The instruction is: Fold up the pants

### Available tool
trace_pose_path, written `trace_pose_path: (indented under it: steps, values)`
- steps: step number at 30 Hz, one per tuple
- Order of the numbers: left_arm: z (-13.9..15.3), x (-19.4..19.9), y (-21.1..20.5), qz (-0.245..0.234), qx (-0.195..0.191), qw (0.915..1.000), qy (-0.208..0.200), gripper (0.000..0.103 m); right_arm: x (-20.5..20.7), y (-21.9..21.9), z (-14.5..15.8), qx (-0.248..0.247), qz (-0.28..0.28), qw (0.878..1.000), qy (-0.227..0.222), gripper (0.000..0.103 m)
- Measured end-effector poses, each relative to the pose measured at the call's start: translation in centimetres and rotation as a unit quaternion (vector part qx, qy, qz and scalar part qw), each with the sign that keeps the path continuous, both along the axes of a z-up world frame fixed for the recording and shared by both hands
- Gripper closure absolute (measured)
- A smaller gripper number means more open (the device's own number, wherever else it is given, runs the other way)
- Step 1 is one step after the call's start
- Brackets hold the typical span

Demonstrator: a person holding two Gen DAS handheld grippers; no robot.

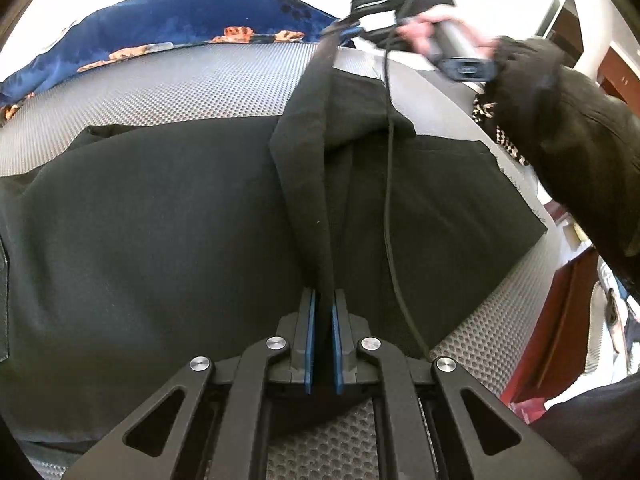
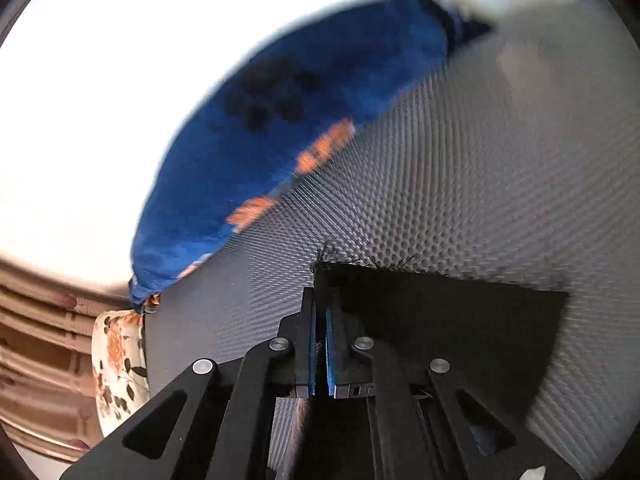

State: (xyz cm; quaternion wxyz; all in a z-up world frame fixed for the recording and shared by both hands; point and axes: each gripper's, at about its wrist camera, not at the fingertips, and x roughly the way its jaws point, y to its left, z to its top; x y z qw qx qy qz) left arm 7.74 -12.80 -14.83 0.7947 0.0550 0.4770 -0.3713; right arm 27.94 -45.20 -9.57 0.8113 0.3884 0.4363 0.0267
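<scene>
Pants (image 1: 160,220) lie ahead of our left hand-held gripper (image 1: 324,308), which pinches 1 black fold; our right hand-held gripper (image 2: 322,312) clamps the hem.

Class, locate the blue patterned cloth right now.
In both views, the blue cloth lies along the grey mat's far edge, beyond the black pants.

Motion-blurred: right hand (image 1: 436,36), blue cloth (image 2: 280,128). Cut off at left edge: black pants (image 1: 160,240). Hem corner hidden behind right gripper (image 2: 321,320).
</scene>
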Motion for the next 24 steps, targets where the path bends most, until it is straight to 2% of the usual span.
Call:
trace_pose_path:
  steps: [3, 6, 9, 11, 14, 17, 20, 24]
  values:
    - [0.1, 0.0, -0.1, -0.001, 0.004, 1.0, -0.002, 0.096, -4.2, -1.5, 3.9, -0.02, -0.009, 0.999, -0.03, 0.099]
    - [0.5, -0.3, -0.3, -0.008, 0.008, 0.9999, -0.011, 0.096, -10.6, -3.6, 7.3, -0.051, -0.037, 0.997, -0.046, 0.099]
    - [0.8, -0.5, -0.4, -0.016, 0.006, 0.9996, -0.023, 0.096, -17.7, -6.3, 8.9, -0.063, -0.075, 0.994, -0.047, 0.099]
    - [1.0, -0.5, -0.5, -0.023, 0.005, 0.9993, -0.027, 0.096, -22.7, -7.4, 8.9, -0.073, -0.103, 0.991, -0.038, 0.099]
    - [0.9, -0.7, -0.8, -0.037, 0.012, 0.9986, -0.035, 0.096, -29.5, -8.2, 6.9, -0.069, -0.15, 0.986, -0.01, 0.099]
    - [0.2, -1.1, -1.3, -0.059, 0.035, 0.9965, -0.047, 0.096, -34.8, -8.4, 2.8, -0.055, -0.186, 0.98, 0.035, 0.099]
    - [0.0, -1.3, -1.6, -0.075, 0.046, 0.9944, -0.059, 0.095, -37.4, -8.5, -1.3, -0.028, -0.21, 0.974, 0.074, 0.099]
    - [0.3, -1.6, -1.9, -0.094, 0.063, 0.9912, -0.069, 0.095, -38.8, -8.4, -4.4, -0.007, -0.227, 0.969, 0.099, 0.099]
